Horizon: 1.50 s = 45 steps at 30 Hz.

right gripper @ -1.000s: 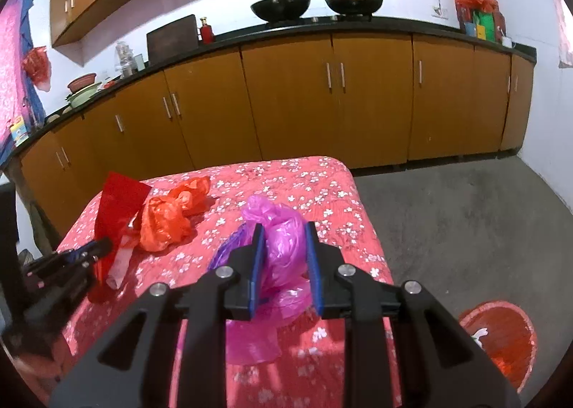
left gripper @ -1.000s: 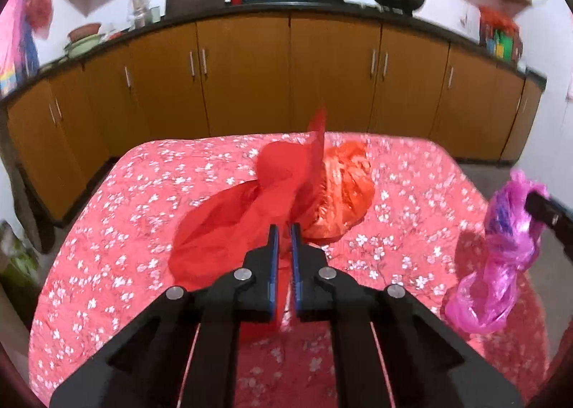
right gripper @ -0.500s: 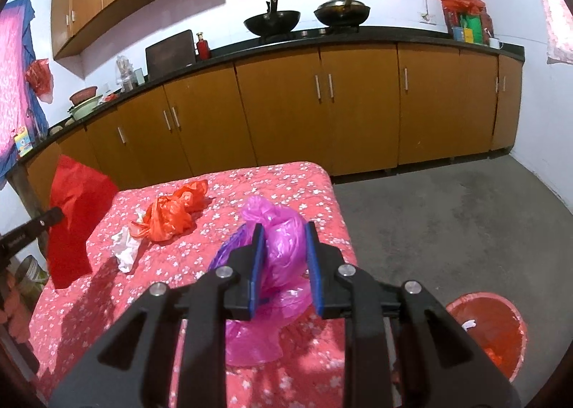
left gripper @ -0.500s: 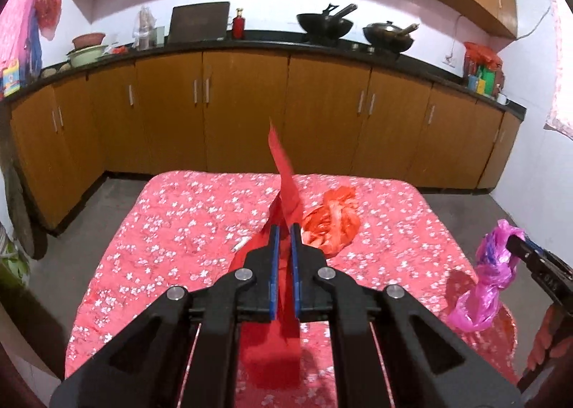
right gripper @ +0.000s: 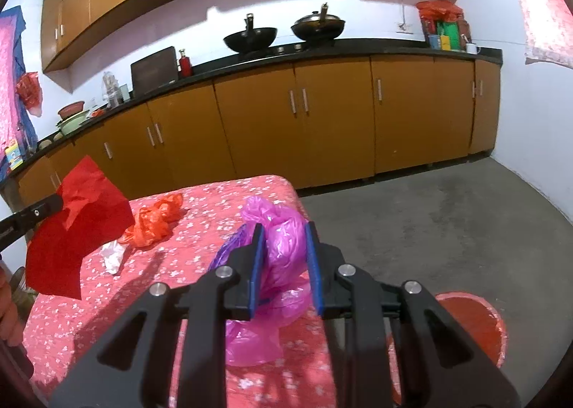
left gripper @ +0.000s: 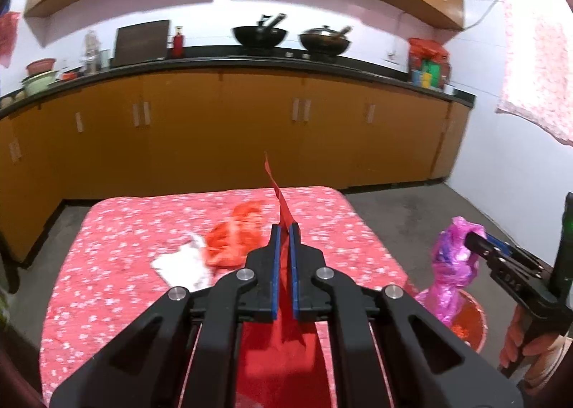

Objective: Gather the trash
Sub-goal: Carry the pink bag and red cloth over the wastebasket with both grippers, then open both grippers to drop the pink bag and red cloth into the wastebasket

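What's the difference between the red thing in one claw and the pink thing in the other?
The red paper is a flat, opaque sheet with only a few creases; the pink plastic bag is a crumpled, glossy, see-through bundle. The left gripper pinches the paper thin between nearly closed fingers, while the right gripper stands wider around the bulky bag. Both are lifted off the table, each clamped in a gripper.

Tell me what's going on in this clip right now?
A person is clearing trash off a table covered with a floral cloth. The left gripper is shut on a red paper sheet, lifted off the table. The right gripper is shut on a pink plastic bag, held near a red bin on the floor. An orange plastic bag and a white crumpled tissue remain on the table.
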### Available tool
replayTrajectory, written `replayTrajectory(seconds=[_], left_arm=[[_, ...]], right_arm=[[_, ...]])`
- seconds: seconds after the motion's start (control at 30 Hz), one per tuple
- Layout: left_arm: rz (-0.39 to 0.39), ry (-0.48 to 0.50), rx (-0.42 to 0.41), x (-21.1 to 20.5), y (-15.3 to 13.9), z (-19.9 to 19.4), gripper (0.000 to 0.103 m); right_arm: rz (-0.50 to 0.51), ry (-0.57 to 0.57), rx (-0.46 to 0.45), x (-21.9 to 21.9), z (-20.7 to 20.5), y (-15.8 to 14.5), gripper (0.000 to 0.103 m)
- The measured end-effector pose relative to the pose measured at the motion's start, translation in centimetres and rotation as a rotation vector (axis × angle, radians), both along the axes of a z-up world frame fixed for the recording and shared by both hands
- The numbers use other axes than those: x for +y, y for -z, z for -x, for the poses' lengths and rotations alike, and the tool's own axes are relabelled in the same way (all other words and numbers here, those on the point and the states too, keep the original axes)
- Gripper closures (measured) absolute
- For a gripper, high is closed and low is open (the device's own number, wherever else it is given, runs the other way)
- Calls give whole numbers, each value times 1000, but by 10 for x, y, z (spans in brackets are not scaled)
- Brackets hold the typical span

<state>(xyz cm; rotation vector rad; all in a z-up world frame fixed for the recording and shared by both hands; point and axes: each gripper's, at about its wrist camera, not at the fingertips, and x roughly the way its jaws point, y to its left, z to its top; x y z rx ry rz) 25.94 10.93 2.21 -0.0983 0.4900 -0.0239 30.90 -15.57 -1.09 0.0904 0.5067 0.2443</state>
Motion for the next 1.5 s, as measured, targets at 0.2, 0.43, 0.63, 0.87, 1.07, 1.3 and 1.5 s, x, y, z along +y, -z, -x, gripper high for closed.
replayTrajectory(seconds=[0.2,0.43,0.63,0.87,1.07,1.3,1.5], left_arm=[[-3,92,-1,-41,1,-8,99],[14,194,24,-92,9,-18,100],[33,288,41,-149,15,-28,101],[21,436,72,-236,32,-42,101],[6,525,116,-301,59,-52,101],[-39,572,178,-349,91,-63,101],[-76,588,252,-376,121,-71,101]], right_arm=[[-11,65,-1,-33,3,2,80],[-10,154,5,-79,5,8,80],[-5,262,26,-130,10,24,80],[3,413,79,-201,14,57,80],[21,510,125,-250,15,90,80],[23,578,169,-286,14,123,80],[25,598,205,-300,6,149,80]])
